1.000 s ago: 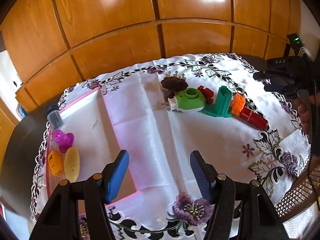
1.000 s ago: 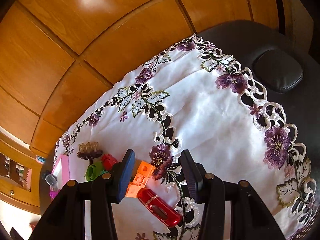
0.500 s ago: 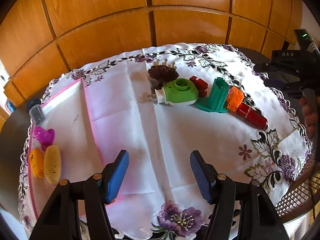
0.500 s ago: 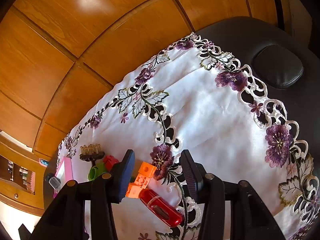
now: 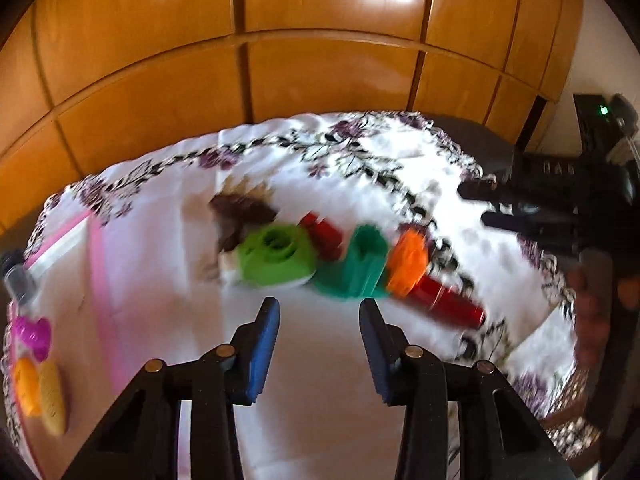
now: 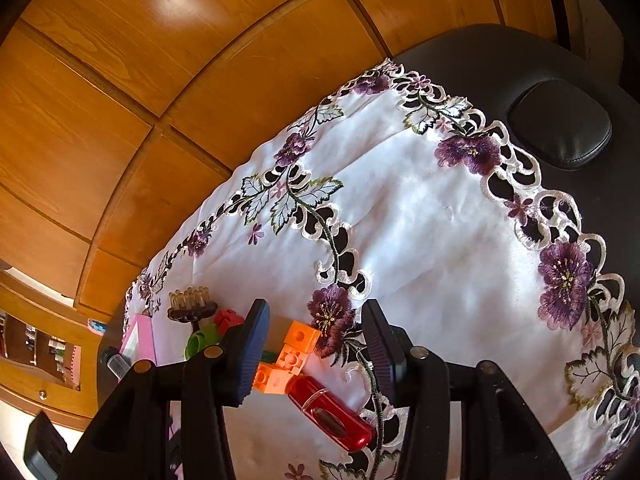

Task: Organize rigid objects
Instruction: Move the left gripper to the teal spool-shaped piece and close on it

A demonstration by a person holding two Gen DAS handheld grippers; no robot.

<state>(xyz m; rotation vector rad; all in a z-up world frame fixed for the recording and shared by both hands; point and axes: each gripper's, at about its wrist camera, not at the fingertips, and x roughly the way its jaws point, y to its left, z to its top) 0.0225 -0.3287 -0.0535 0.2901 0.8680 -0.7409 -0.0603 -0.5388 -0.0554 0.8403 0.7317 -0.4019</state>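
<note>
A blurred row of plastic pieces lies on the flowered white cloth: a brown comb-like piece (image 5: 240, 212), a green round piece (image 5: 276, 260), a small red block (image 5: 322, 236), a teal piece (image 5: 360, 268), orange blocks (image 5: 408, 262) and a red cylinder (image 5: 448, 304). My left gripper (image 5: 319, 308) hovers just short of the green and teal pieces. Its jaws are closing with nothing between them. My right gripper (image 6: 316, 316) stands open and empty above the orange blocks (image 6: 292, 354) and the red cylinder (image 6: 328, 412). It also shows in the left wrist view as the right gripper (image 5: 480, 206).
A pink-edged white tray (image 5: 96, 280) at the left holds a magenta piece (image 5: 34, 336), an orange piece (image 5: 26, 384) and a yellow piece (image 5: 52, 396); a small vial (image 5: 18, 280) stands beside it. Wooden panels rise behind the table. A black cushioned seat (image 6: 560, 136) lies beyond the cloth's right edge.
My left gripper has moved toward the row of pieces, which now sits close before its tips, and its jaws have narrowed. The right gripper's view has barely shifted.
</note>
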